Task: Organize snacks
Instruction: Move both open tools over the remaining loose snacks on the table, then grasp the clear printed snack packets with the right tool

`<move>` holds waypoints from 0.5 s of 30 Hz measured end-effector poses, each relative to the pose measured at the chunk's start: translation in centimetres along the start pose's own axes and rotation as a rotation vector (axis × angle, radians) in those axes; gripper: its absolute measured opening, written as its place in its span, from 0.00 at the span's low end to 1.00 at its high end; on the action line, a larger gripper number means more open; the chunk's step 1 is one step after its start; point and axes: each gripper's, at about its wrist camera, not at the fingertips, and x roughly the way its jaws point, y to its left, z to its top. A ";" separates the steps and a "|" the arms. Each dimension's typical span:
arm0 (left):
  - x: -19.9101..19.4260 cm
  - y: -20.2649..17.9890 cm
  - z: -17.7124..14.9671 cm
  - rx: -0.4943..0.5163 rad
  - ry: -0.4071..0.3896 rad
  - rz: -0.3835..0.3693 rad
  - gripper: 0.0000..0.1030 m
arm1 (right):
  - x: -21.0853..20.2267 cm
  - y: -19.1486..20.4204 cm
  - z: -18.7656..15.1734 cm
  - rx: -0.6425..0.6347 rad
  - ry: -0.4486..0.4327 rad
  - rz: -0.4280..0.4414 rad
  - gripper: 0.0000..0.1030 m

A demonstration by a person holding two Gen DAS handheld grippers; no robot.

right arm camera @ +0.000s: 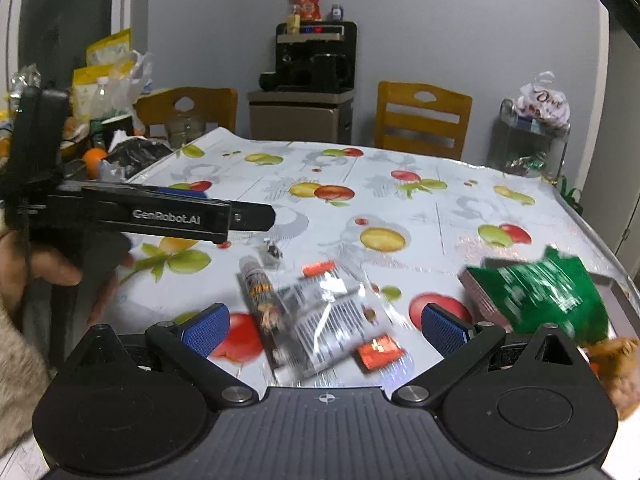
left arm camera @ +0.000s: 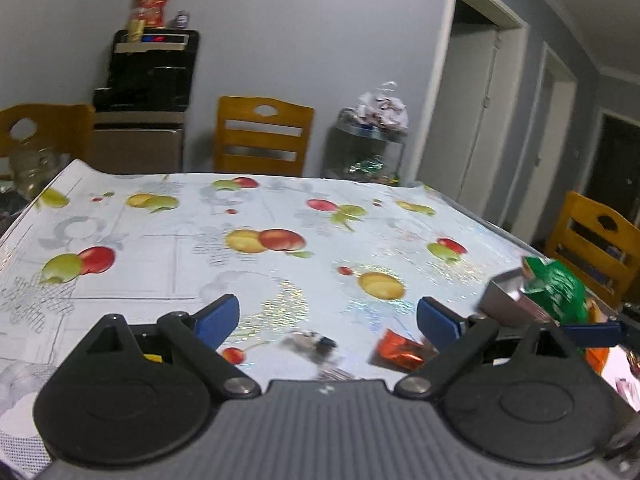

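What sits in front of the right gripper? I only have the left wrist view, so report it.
Observer: A clear printed snack packet with red corners lies on the tablecloth, ahead of the open right gripper.
Operator: Give me its left neighbour.
Observer: A striped stick-shaped snack lies along its left side.
Operator: Now check past the tablecloth's left edge.
Observer: An orange sits there, below yellow bags.

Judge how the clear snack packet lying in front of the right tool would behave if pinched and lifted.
The clear packet is probably floppy: its film looks thin and crinkled. It may be slippery, since the surface glints. It seems light for its size, lying flat on the tablecloth. The right tool is open and holds nothing.
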 end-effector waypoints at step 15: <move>0.9 1.1 -0.2 -0.040 0.043 0.027 0.93 | 6.4 -0.6 -0.6 0.102 0.066 -0.053 0.95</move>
